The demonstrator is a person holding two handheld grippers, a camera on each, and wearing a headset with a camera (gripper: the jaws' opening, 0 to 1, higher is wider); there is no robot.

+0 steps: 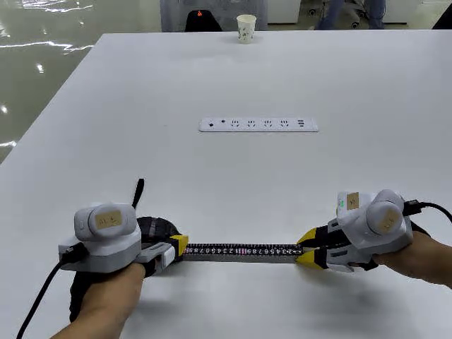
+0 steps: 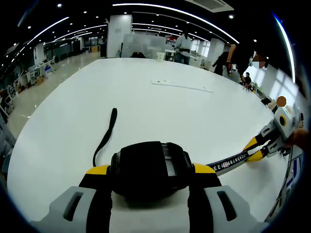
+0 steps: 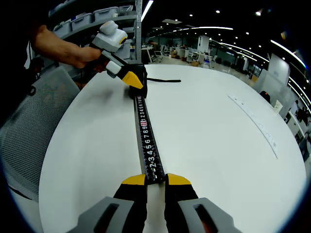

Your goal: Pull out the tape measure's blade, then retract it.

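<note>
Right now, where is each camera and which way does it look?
Head view: on the head, looking down at the table; both hands show.
Left gripper view: on the left gripper, facing the tape measure case between its jaws.
Right gripper view: on the right gripper, facing along the blade; a hand shows.
Shared: all see the blade.

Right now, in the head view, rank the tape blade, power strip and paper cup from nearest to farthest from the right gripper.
1. The tape blade: its end is clamped in the right gripper.
2. The power strip: mid-table, ahead and to the left.
3. The paper cup: at the far edge.
</note>
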